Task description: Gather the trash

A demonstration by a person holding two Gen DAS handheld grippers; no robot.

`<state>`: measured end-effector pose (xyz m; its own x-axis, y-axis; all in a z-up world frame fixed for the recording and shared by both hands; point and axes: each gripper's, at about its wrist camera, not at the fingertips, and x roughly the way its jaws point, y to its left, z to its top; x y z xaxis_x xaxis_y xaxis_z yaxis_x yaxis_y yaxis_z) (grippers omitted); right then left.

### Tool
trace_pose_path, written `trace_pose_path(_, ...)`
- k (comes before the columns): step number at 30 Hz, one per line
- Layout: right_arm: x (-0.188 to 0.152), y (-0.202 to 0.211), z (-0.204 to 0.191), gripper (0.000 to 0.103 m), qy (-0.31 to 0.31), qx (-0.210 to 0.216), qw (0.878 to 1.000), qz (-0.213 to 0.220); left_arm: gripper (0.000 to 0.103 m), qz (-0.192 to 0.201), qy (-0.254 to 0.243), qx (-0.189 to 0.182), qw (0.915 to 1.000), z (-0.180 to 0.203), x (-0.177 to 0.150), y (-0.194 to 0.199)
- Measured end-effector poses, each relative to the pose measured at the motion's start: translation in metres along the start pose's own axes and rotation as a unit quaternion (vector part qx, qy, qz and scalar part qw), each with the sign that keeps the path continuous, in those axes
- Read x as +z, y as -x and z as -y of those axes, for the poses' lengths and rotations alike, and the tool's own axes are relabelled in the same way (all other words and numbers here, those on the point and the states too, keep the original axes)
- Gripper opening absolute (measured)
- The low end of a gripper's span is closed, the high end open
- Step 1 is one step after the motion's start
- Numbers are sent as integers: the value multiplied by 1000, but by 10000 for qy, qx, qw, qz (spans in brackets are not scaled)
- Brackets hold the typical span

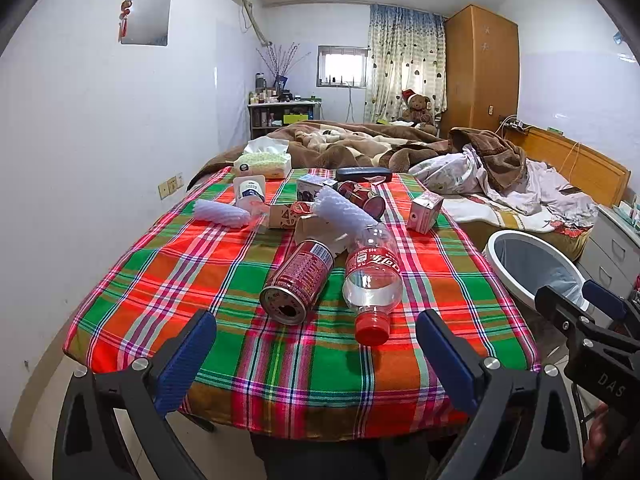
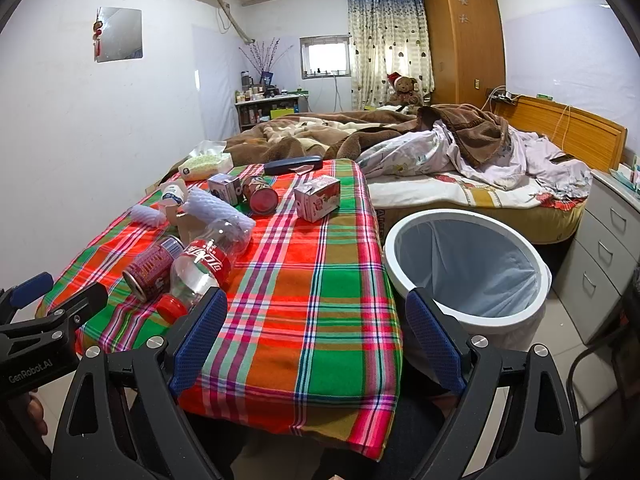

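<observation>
Trash waits on a bedroom table, nothing yet picked up.

An empty cola bottle [image 1: 372, 280] and red can [image 1: 297, 282] lie touching near the plaid cloth's [image 1: 224, 264] front edge; the left gripper [image 1: 316, 354] and right gripper [image 2: 316, 336] hover, jaws apart, empty. The next move likely calls for closing on the bottle, then carrying it to the lined bin [image 2: 466, 264] beside the bed [image 2: 500, 196].
</observation>
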<state>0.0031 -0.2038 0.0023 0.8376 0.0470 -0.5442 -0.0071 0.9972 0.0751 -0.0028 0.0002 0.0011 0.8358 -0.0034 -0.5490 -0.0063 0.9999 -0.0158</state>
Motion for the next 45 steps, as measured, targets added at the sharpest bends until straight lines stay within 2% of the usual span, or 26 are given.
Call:
trace_pose_path(36,2,-1,0,92,13,-53,10000,5,101,-20,8,-16,10000,-2,1,-1)
trace_pose_path(45,8,-40,-13,92,-137,277,9992,-267,101,-417,61,-7,9991,-34,6,-40)
